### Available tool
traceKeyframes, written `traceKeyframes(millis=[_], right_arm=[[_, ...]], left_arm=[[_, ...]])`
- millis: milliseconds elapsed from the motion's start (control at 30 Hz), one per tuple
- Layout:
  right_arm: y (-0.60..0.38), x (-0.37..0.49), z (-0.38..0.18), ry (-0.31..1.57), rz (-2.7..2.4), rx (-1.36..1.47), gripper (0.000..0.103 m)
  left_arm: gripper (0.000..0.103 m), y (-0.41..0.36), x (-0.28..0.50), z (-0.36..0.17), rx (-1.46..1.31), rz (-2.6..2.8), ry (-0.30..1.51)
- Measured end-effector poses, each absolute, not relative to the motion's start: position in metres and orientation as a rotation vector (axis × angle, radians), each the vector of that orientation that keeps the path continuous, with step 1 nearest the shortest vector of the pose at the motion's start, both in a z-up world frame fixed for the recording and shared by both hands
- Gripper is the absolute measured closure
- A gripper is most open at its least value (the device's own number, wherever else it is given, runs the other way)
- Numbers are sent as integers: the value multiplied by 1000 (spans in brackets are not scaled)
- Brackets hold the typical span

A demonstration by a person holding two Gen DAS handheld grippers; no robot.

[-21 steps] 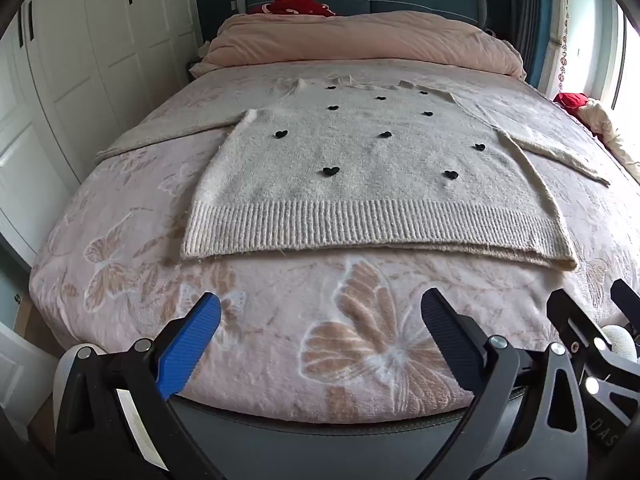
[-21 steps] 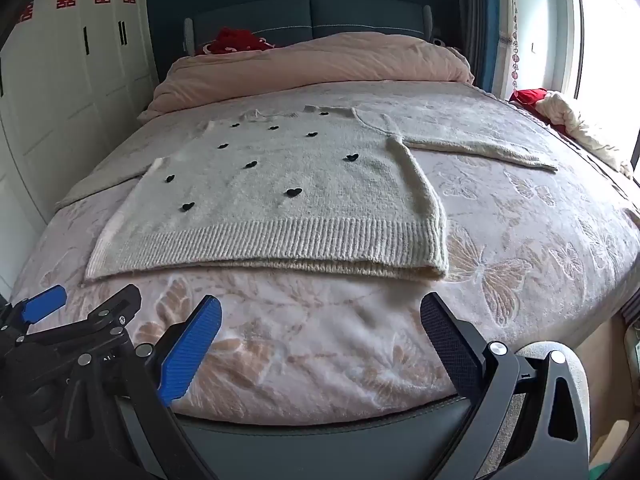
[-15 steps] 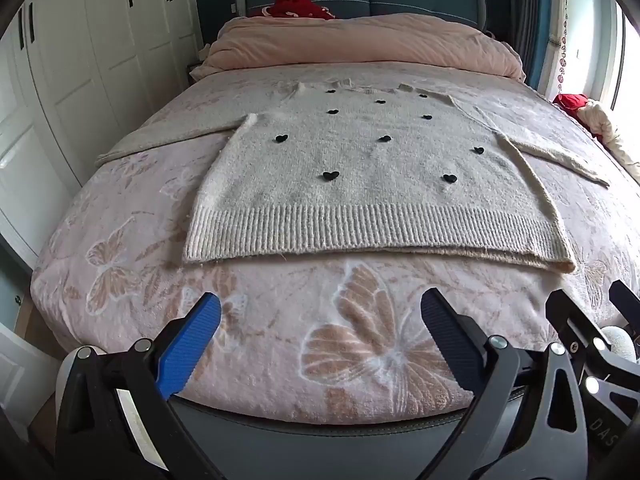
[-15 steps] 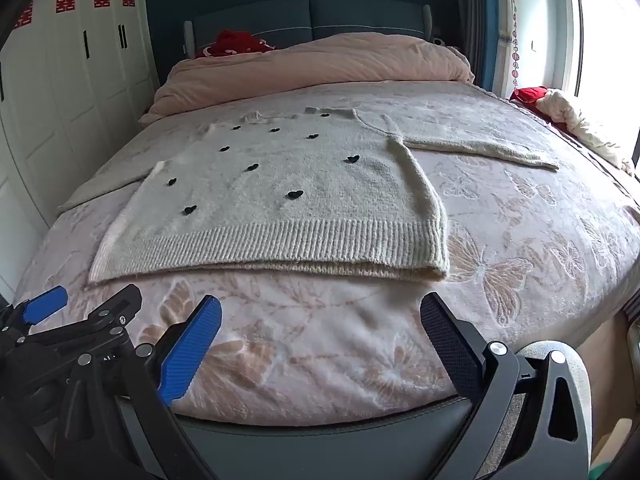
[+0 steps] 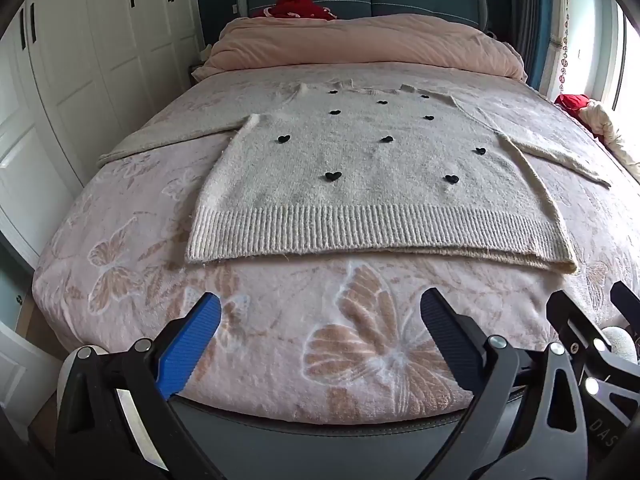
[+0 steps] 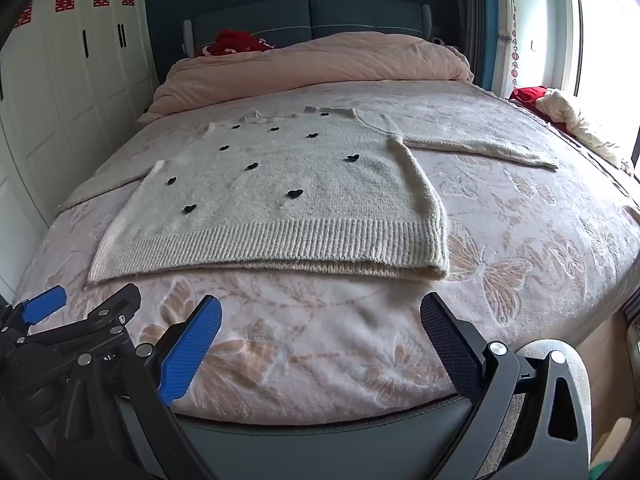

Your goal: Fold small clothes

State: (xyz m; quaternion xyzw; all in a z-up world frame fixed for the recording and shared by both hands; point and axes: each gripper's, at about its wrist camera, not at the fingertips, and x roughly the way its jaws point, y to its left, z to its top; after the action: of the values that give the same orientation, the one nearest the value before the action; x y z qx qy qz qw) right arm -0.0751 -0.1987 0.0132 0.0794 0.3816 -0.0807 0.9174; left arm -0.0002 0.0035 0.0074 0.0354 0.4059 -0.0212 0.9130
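Cream knit sweater (image 5: pixel 372 184) lying flat, face up, on bed, unfolded. Small black hearts scattered over front. Ribbed hem nearest cameras, running roughly straight; back layer's hem peeking out below front hem toward right corner. Neckline at far end, toward pillows. Both sleeves spread outward: left sleeve (image 5: pixel 168 136) angled off to left, right sleeve (image 6: pixel 480 146) stretched out right, flat.

A bed (image 5: pixel 280 344) with a pink butterfly-print cover carries a flat cream knit sweater (image 5: pixel 372 184) and a bunched peach duvet (image 5: pixel 360 44).
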Motion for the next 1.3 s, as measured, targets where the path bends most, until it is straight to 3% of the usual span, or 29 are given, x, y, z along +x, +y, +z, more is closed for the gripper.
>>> traceKeyframes(millis=[1300], right_arm=[[-199,-76,10,792,-169,162,5]], left_arm=[[6,4,0,6,76,-41,837]])
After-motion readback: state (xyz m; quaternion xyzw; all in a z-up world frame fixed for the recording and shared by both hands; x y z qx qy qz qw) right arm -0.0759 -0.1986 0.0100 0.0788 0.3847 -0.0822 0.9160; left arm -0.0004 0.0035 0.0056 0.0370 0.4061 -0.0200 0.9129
